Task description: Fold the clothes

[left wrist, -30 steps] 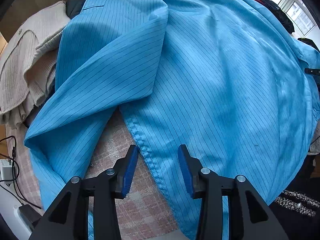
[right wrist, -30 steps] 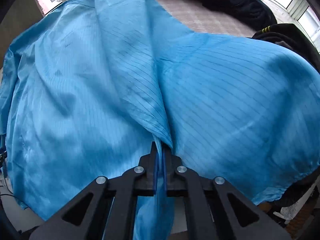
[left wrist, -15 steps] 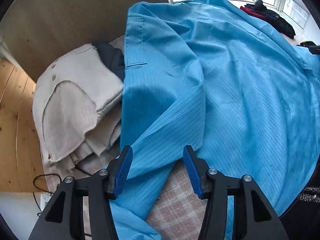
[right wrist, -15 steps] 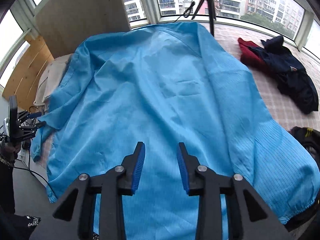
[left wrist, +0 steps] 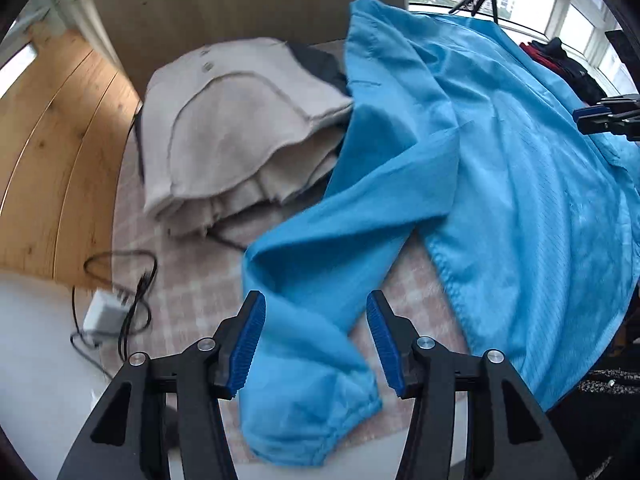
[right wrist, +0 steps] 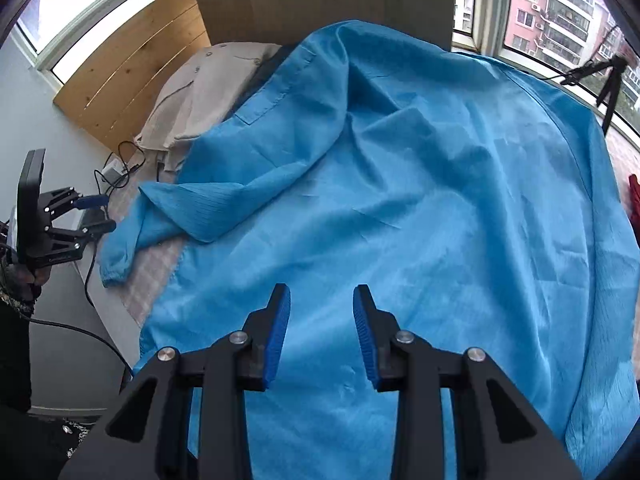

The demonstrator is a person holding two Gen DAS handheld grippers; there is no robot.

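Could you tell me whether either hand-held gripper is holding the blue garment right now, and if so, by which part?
Nothing is held. The left hand-held gripper hangs open above the blue garment's sleeve; the right hand-held gripper is open above its body.

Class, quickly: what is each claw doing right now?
Left claw: open, over the blue sleeve, not gripping.
Right claw: open, holding nothing, above the blue garment.

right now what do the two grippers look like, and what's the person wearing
Both grippers are black angular frames with triangular cut-outs and silver screws. The left gripper and right gripper each carry two fingers faced with ribbed blue pads. In the right wrist view a flat black block sits behind the left gripper. The person's sleeve is dark with a speckled knit cuff.
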